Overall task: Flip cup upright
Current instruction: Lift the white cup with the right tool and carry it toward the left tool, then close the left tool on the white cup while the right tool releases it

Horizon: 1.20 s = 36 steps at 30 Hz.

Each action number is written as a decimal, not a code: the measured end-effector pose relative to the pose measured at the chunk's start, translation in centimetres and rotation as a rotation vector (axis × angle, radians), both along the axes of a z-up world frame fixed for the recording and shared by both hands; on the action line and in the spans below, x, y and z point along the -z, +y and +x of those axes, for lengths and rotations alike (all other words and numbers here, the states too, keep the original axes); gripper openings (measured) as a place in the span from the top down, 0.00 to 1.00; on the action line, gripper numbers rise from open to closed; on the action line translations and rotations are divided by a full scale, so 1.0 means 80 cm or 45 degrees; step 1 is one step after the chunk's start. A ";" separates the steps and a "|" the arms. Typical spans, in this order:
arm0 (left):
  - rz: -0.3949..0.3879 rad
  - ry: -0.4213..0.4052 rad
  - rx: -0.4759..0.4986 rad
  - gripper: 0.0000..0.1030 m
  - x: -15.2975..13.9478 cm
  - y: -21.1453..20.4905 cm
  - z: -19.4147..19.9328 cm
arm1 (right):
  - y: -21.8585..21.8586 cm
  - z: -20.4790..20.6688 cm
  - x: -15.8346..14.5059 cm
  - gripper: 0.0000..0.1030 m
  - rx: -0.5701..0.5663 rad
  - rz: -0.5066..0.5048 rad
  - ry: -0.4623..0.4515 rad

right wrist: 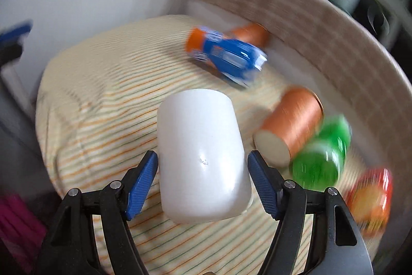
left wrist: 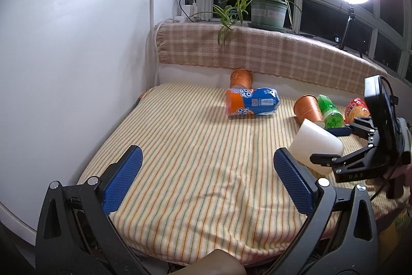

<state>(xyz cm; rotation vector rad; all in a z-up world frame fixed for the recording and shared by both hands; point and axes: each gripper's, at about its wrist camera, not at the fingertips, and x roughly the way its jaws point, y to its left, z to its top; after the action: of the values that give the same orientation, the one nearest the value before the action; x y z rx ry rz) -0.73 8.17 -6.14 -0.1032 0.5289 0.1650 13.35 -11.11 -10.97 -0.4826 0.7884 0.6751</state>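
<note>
A white cup (right wrist: 200, 153) sits between the blue pads of my right gripper (right wrist: 203, 172), tilted and lifted off the striped cloth; its closed base points away from the camera. The pads press its sides. In the left wrist view the same cup (left wrist: 315, 146) hangs tilted at the right in the right gripper (left wrist: 332, 146). My left gripper (left wrist: 206, 172) is open and empty, low over the near part of the cloth, left of the cup.
On the striped cloth (left wrist: 193, 159) lie an orange cup (left wrist: 307, 108), a green bottle (left wrist: 331, 114), a red snack pack (left wrist: 356, 108), a blue-orange pack (left wrist: 251, 102) and another orange cup (left wrist: 240, 77). A white wall (left wrist: 64, 56) stands left; a plaid ledge (left wrist: 257, 50) behind.
</note>
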 end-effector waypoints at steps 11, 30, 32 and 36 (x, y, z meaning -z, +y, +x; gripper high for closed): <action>-0.027 0.010 0.037 0.00 0.002 -0.011 0.005 | -0.061 0.007 0.023 0.30 0.563 0.691 0.598; -0.459 0.257 0.280 0.00 0.023 -0.023 0.071 | -0.090 -0.051 -0.002 0.29 0.552 0.639 0.267; -0.522 0.294 0.306 0.00 0.030 -0.028 0.079 | -0.101 -0.061 -0.008 0.29 0.578 0.594 0.198; -0.733 0.385 0.356 0.00 0.042 -0.035 0.102 | -0.126 -0.080 -0.014 0.29 0.653 0.514 0.062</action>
<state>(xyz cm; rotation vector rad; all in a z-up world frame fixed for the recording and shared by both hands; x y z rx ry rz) 7.42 5.35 -9.49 -0.5683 0.8751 -0.2548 6.97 -21.19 -9.87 0.1076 0.7570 0.3502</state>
